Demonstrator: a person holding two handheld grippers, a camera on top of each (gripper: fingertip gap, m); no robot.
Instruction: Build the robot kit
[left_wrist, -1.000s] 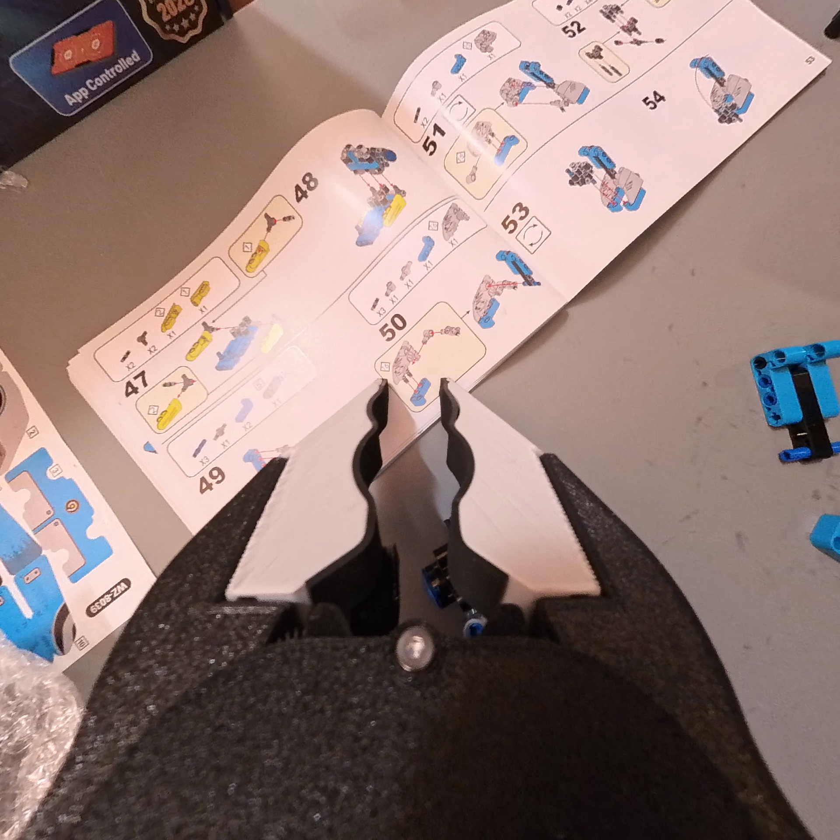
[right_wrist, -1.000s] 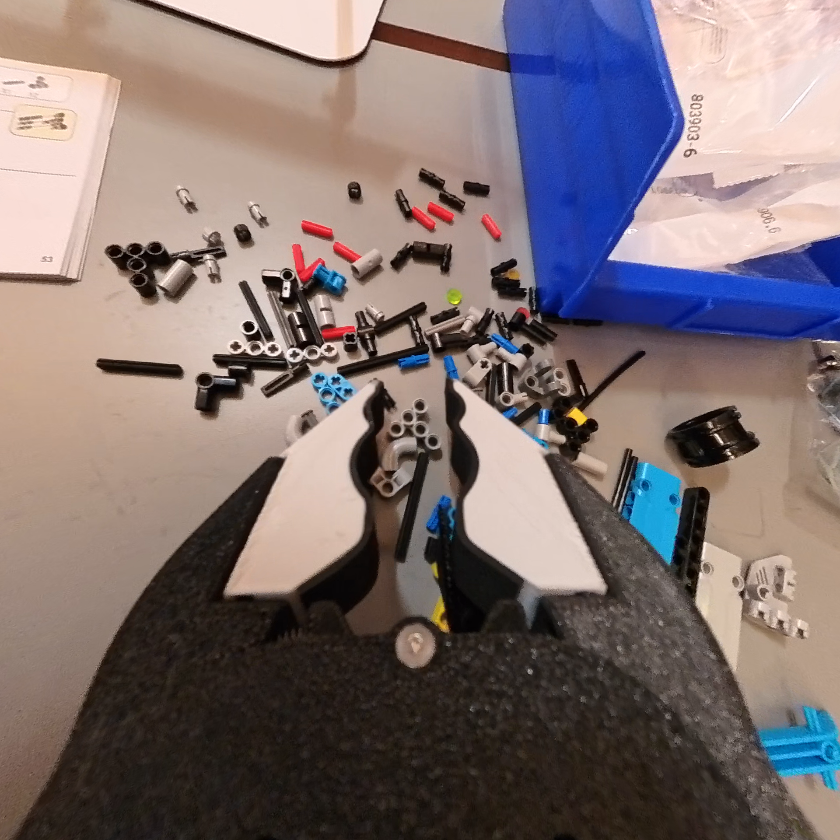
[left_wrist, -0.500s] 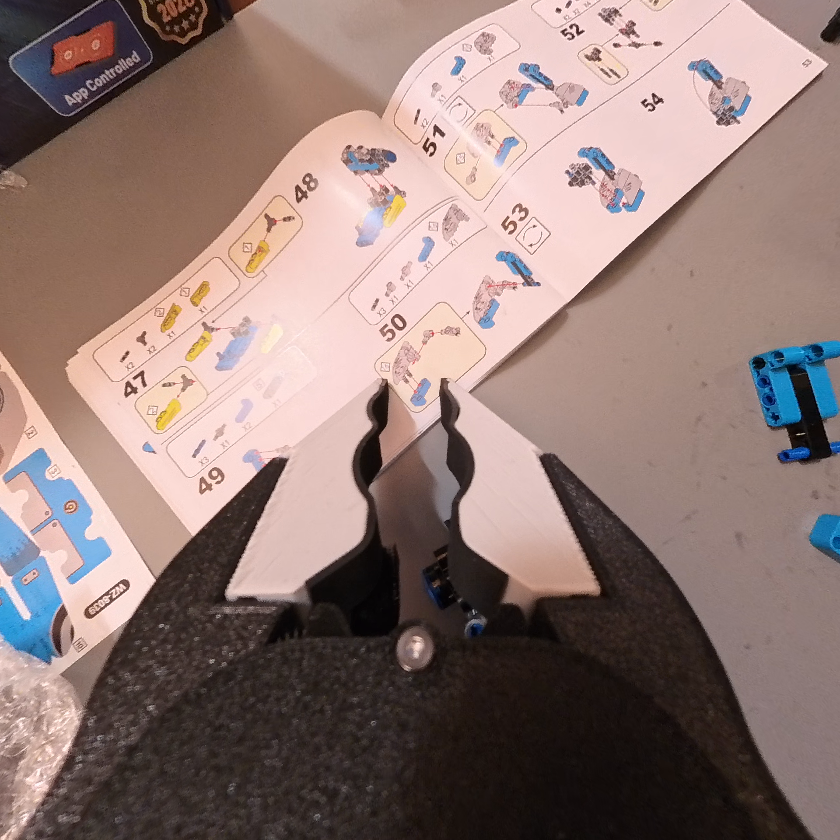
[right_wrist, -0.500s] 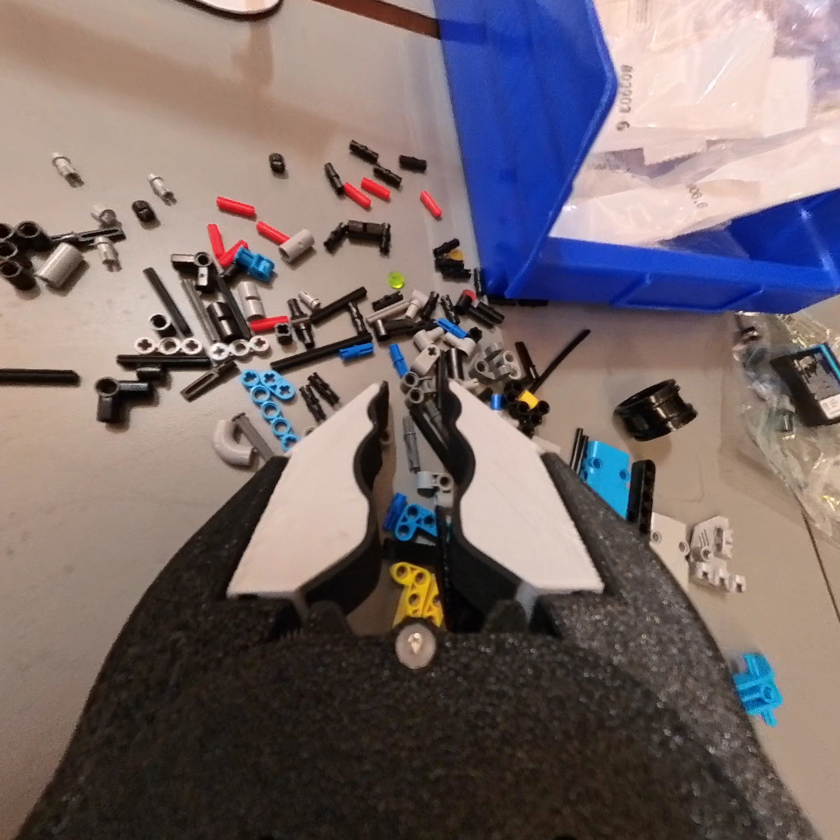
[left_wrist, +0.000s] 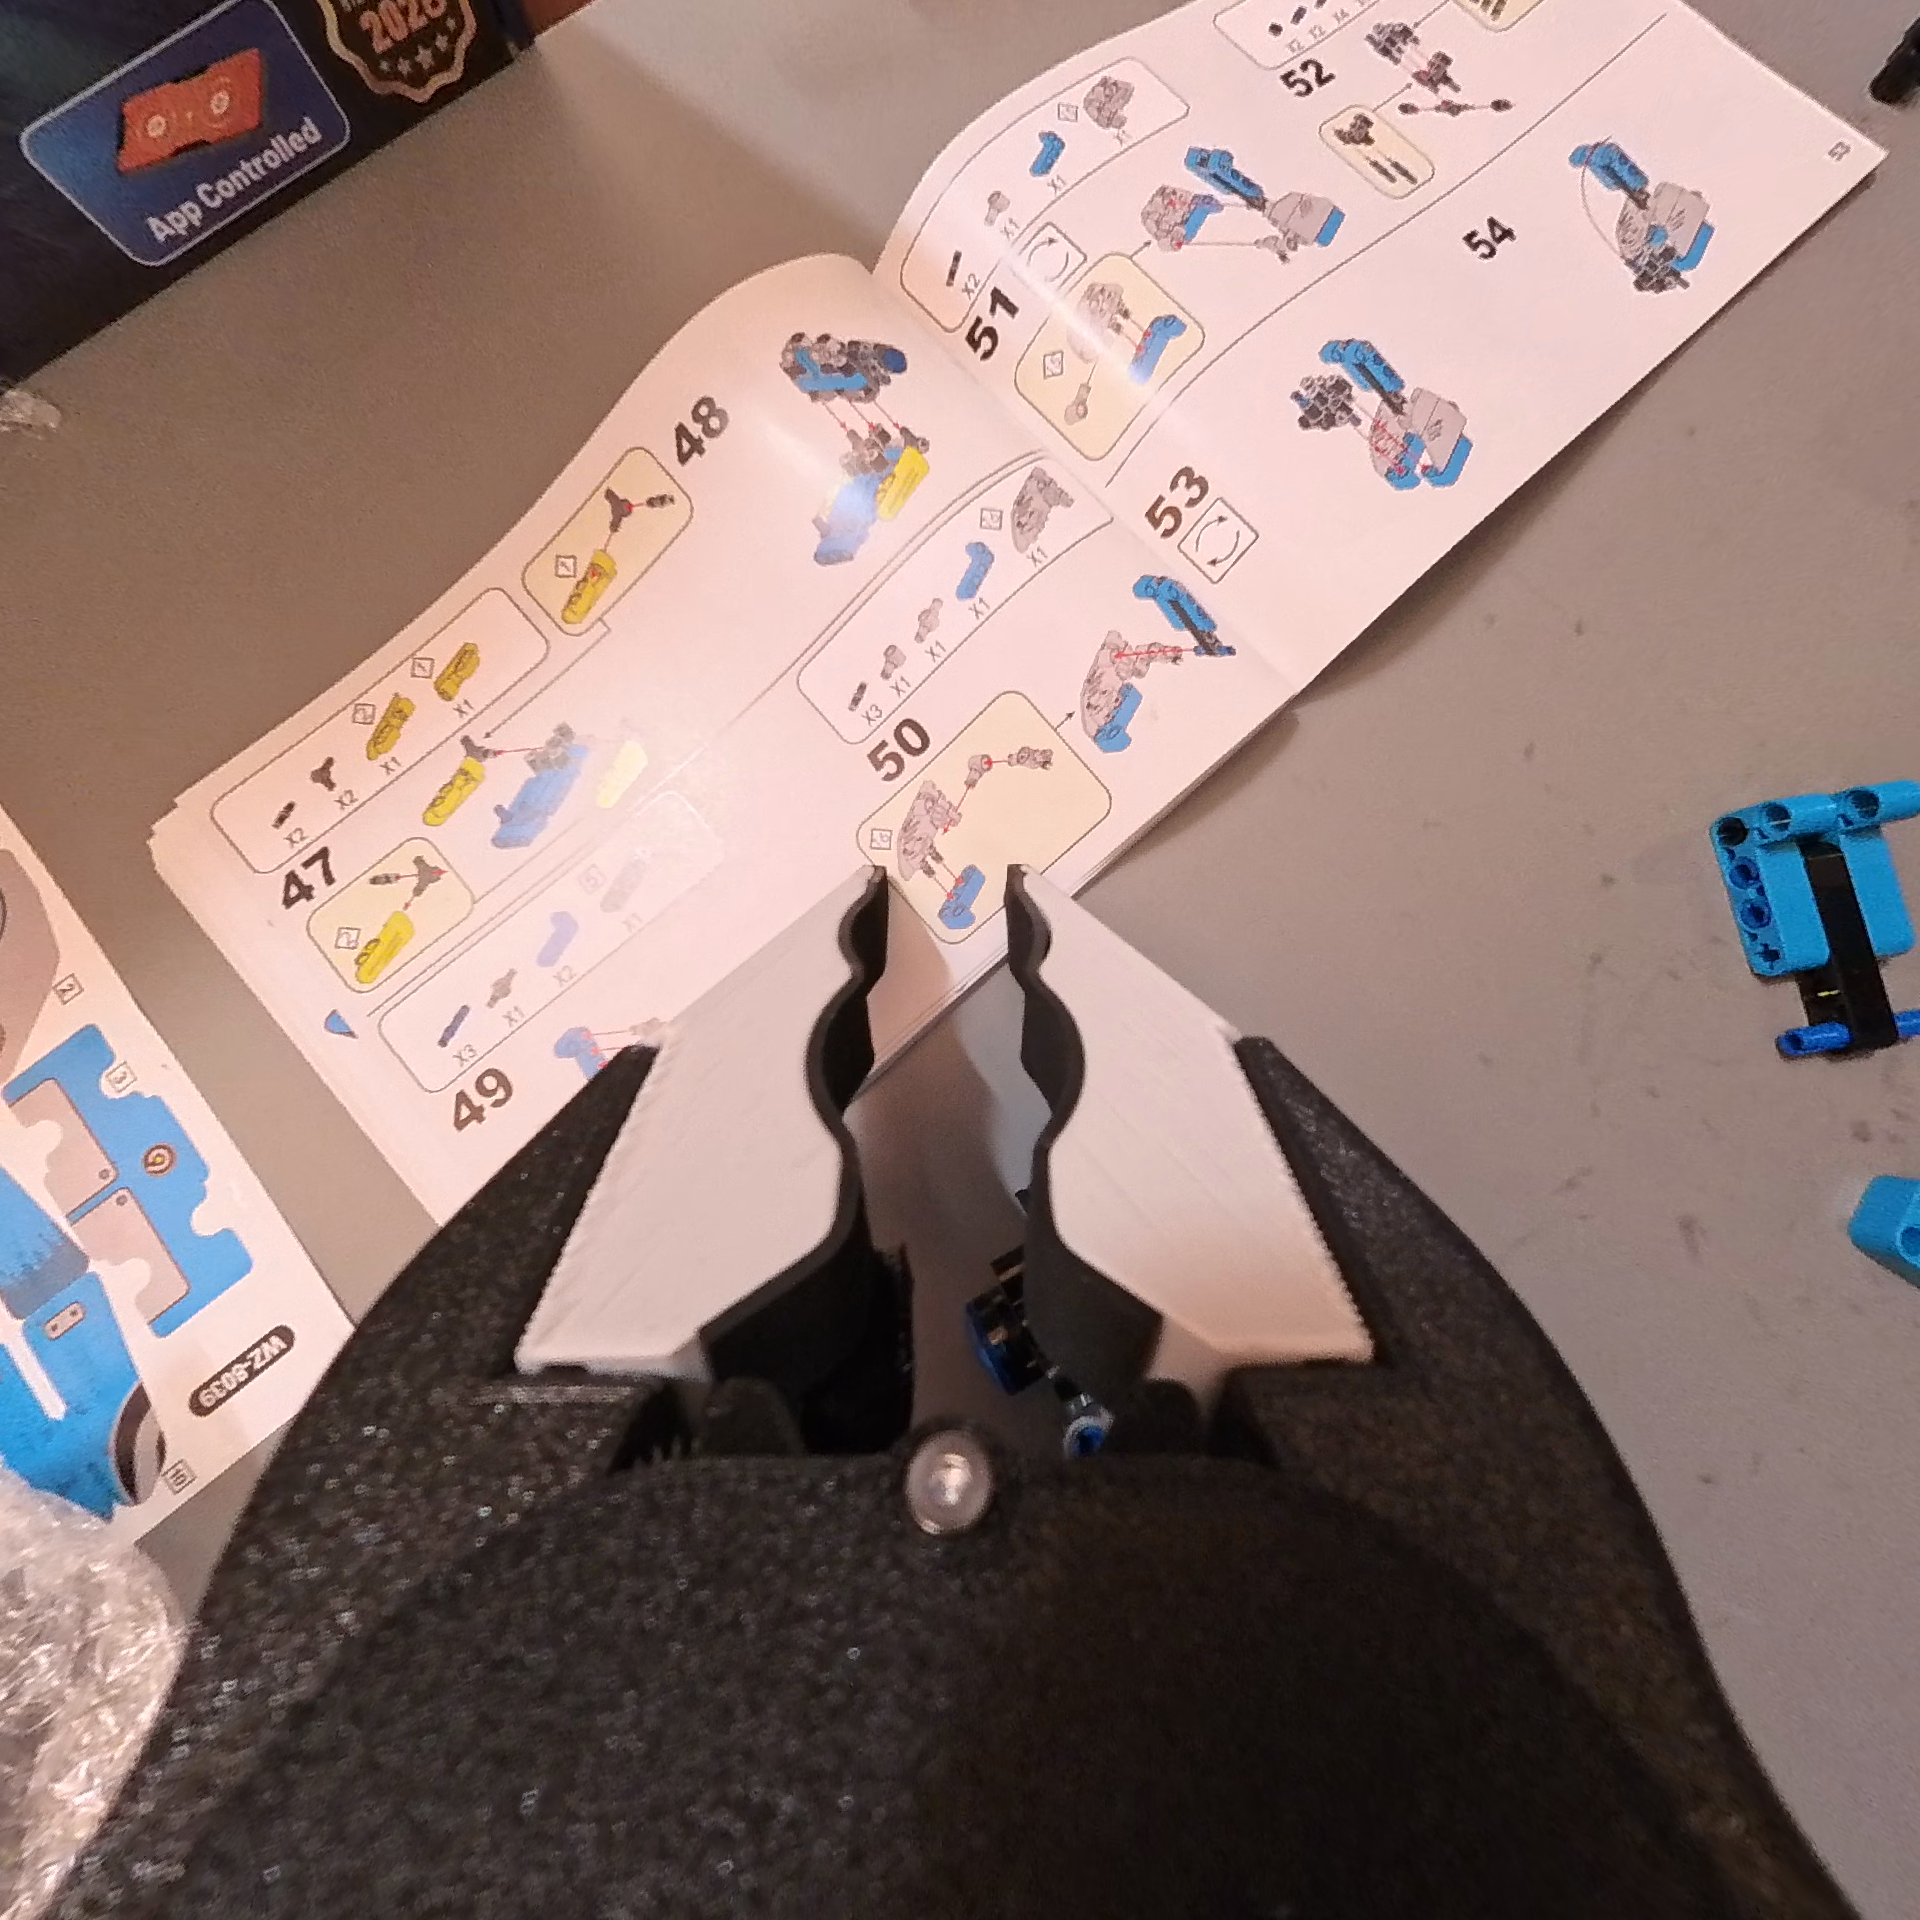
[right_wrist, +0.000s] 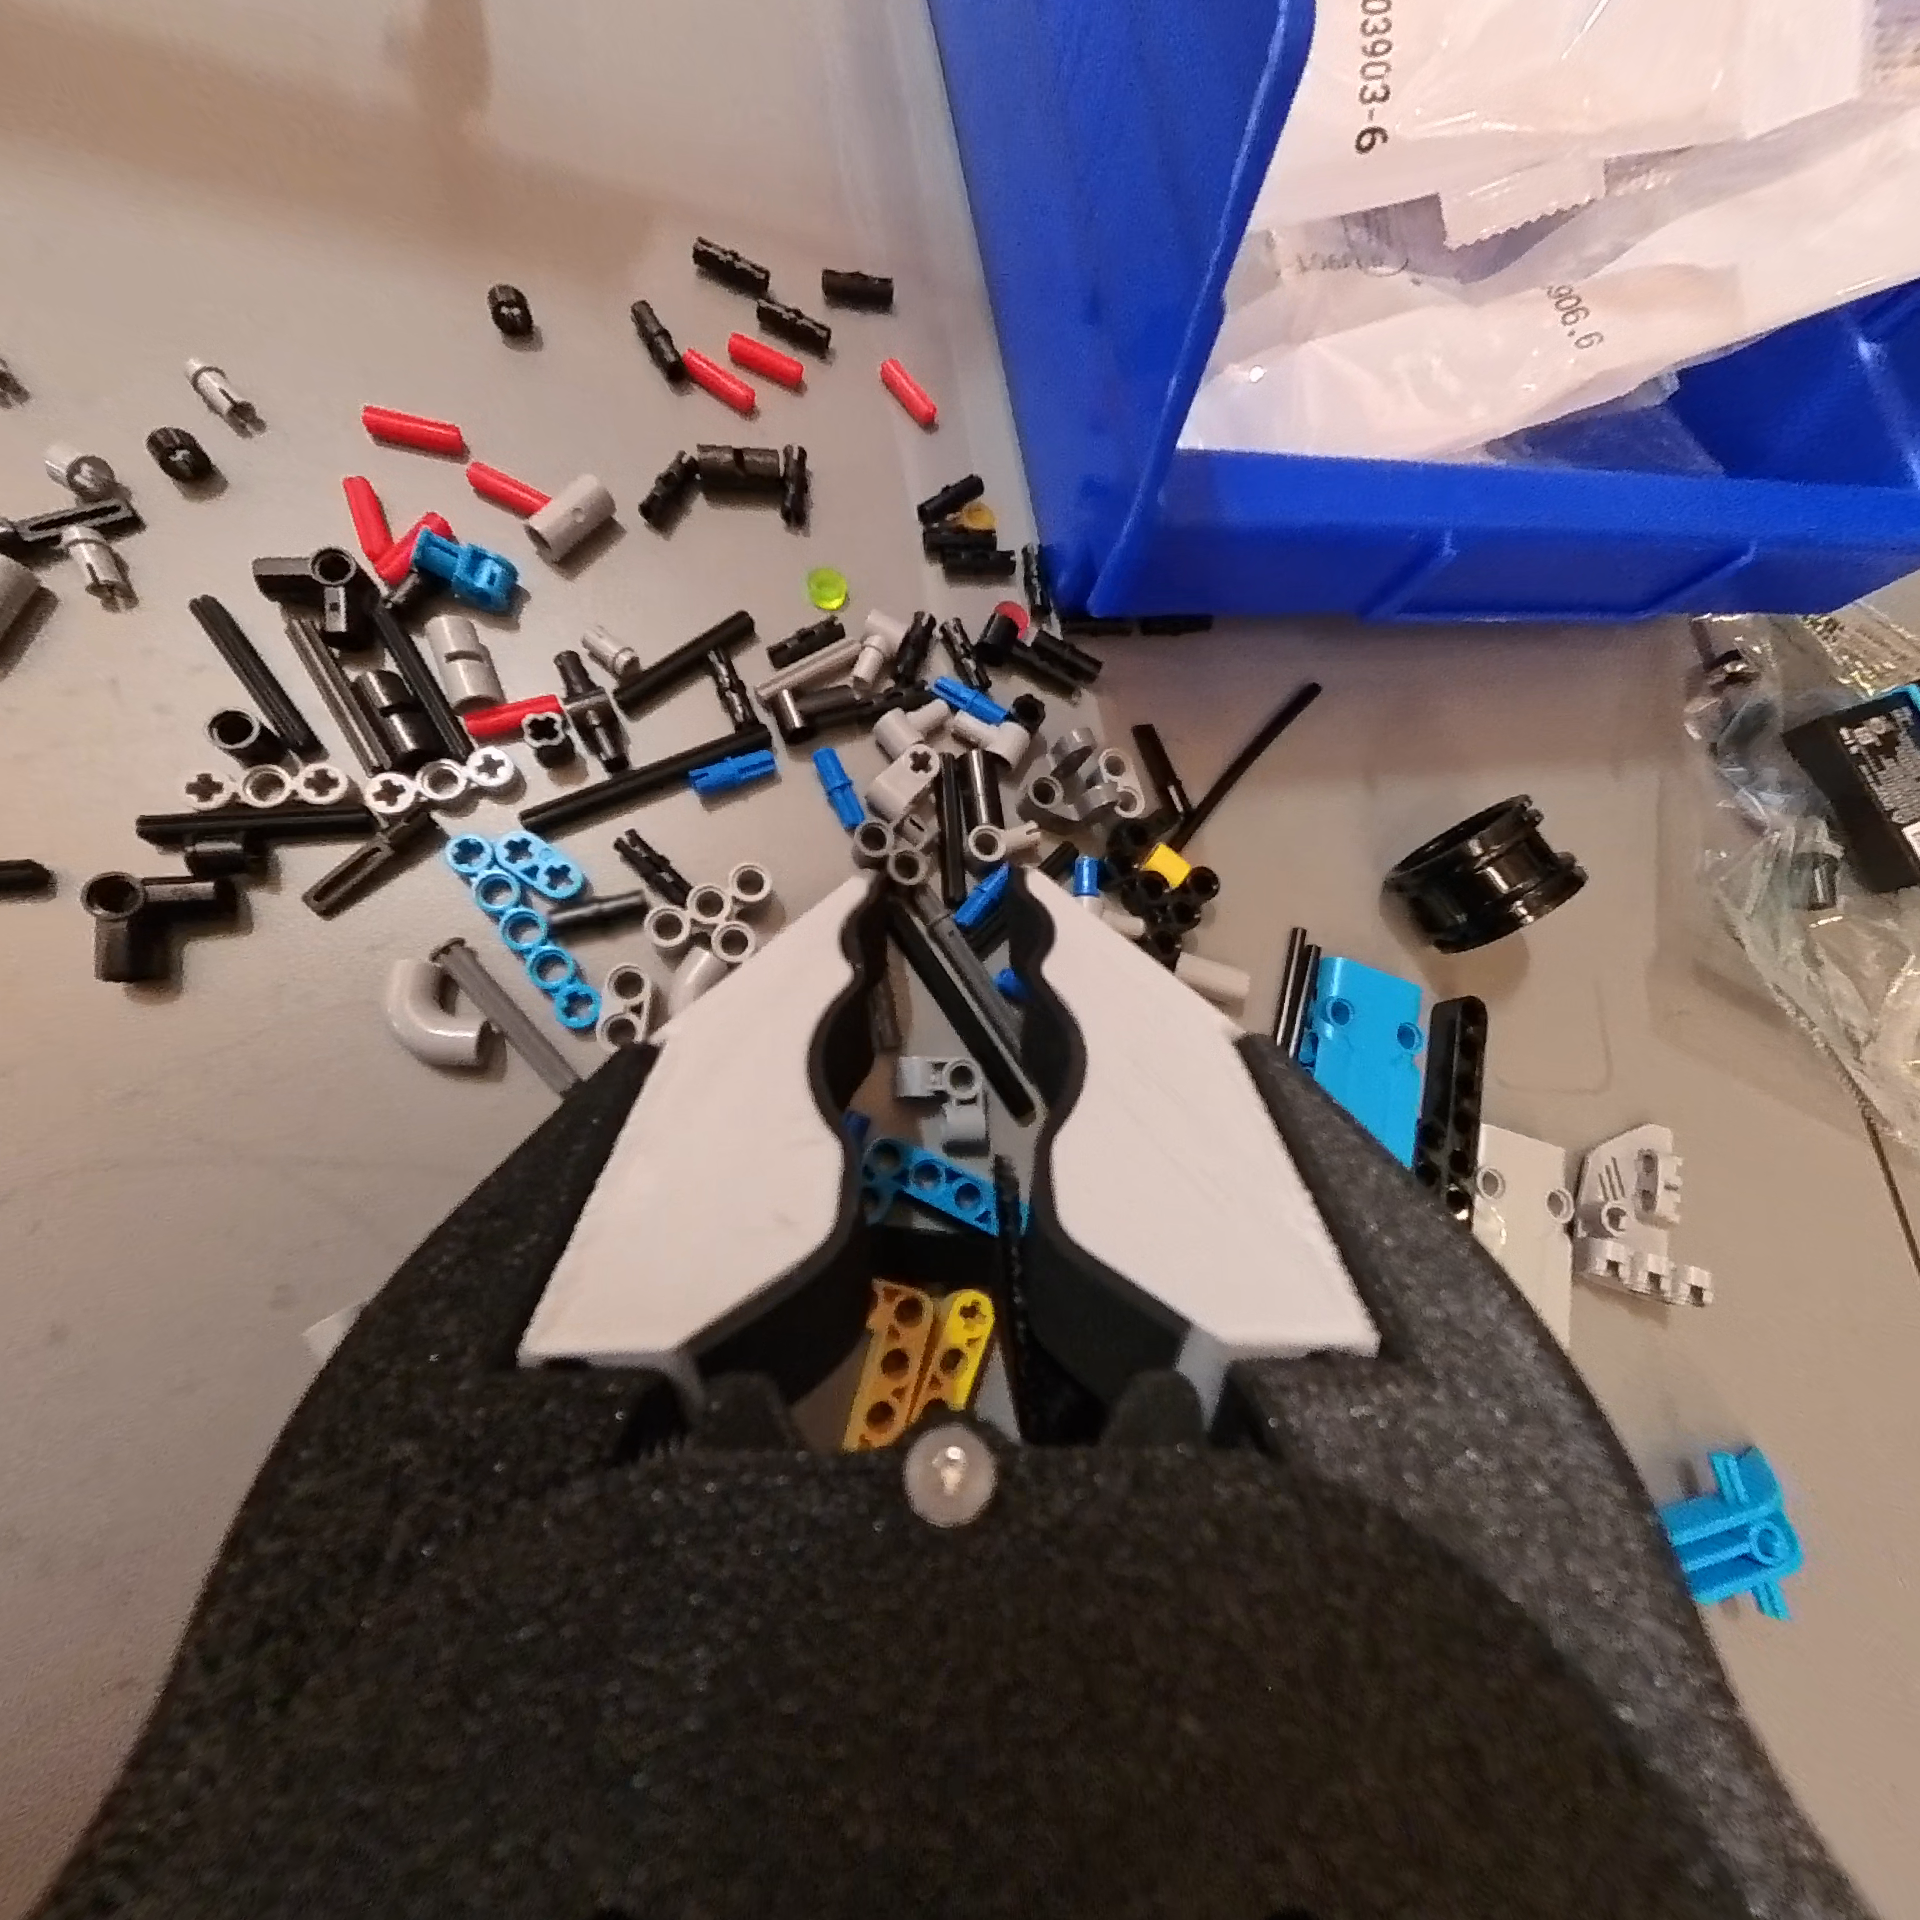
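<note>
The left gripper, jaws slightly apart and empty, hovers over the near edge of the open instruction booklet, while the right gripper, also parted, hangs over scattered building-toy pieces, nearest a stiff, light black axle left of the blue bin.

Occluded and cropped items, both wrist views

The instruction booklet has its near corner hidden behind the left gripper's fingers; a small blue-and-black part beside them is too obscured to identify. The sticker sheet and blue bin are cropped by frame edges. Yellow beams are partly hidden between the right gripper's fingers.
</note>
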